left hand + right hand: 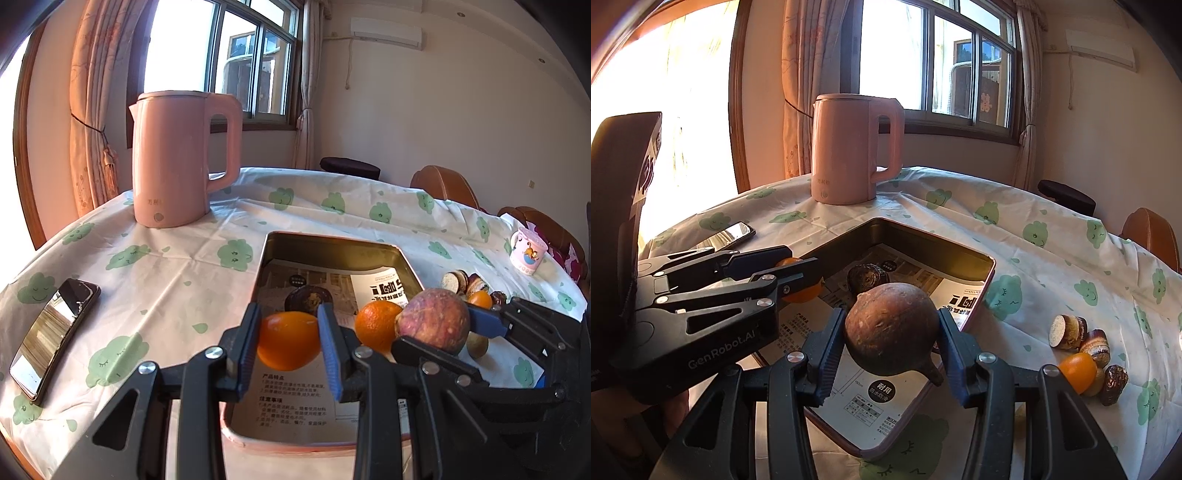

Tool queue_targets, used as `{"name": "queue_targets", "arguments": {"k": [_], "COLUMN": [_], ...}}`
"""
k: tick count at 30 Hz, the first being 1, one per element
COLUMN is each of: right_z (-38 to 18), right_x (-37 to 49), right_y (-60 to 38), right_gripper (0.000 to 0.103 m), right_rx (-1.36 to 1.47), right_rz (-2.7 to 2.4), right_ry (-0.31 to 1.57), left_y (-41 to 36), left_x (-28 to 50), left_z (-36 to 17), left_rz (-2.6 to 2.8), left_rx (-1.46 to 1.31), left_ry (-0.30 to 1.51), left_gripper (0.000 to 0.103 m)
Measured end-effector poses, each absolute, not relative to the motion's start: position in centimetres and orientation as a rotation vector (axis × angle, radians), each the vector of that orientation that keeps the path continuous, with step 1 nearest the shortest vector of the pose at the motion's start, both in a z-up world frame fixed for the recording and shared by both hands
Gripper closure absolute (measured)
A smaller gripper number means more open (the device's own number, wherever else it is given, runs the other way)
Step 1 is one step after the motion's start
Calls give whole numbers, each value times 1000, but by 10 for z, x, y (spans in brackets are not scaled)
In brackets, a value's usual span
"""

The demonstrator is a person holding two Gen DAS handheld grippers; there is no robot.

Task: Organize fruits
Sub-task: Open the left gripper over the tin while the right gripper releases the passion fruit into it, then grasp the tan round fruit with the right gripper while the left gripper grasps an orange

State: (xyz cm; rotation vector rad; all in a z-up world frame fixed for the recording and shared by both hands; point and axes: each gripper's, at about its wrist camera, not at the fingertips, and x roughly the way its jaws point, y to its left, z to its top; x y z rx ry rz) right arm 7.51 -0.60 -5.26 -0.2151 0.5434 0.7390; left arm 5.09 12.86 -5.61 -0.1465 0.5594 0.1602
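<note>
Two fruits hang over the open tin, each clamped in a claw: the left gripper pinches a small orange above the tin's near-left part, and the right gripper squeezes a brown, russet-skinned fruit with its stubby stem pointing down-right, above the near-right rim. Either load lies straight below its own jaws, so I judge lowering is all that remains. Inside, on printed paper, sits one dark wrinkled fruit; more pieces wait on the tablecloth to the right.
</note>
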Motion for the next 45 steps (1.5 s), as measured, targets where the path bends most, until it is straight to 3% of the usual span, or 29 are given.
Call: {"name": "queue_targets", "arguments": {"k": [11, 15, 16, 26, 36, 41, 43, 45], "right_z": [-54, -51, -49, -43, -63, -81, -87, -84], "right_x": [78, 74, 73, 86, 95, 114, 120, 118], "right_y": [-8, -18, -23, -135, -105, -86, -87, -92], "right_gripper": [47, 42, 42, 42, 43, 59, 75, 75], "right_rx": [-196, -184, -193, -75, -147, -201, -195, -173], "right_rz": [756, 717, 694, 485, 540, 530, 546, 556], "right_ry": [559, 525, 516, 567, 696, 802, 843, 828], "left_y": [130, 128, 126, 105, 90, 83, 79, 73], "left_x": [49, 42, 40, 40, 43, 44, 45, 47], "left_z": [-55, -51, -50, -46, -45, -42, -40, -38], "left_rz": [167, 179, 181, 146, 125, 108, 94, 76], "left_rx": [-146, -145, -139, -135, -116, -106, -103, -99], "left_ry": [550, 520, 509, 486, 498, 498, 498, 498], "left_gripper": [67, 32, 28, 25, 25, 25, 25, 25]}}
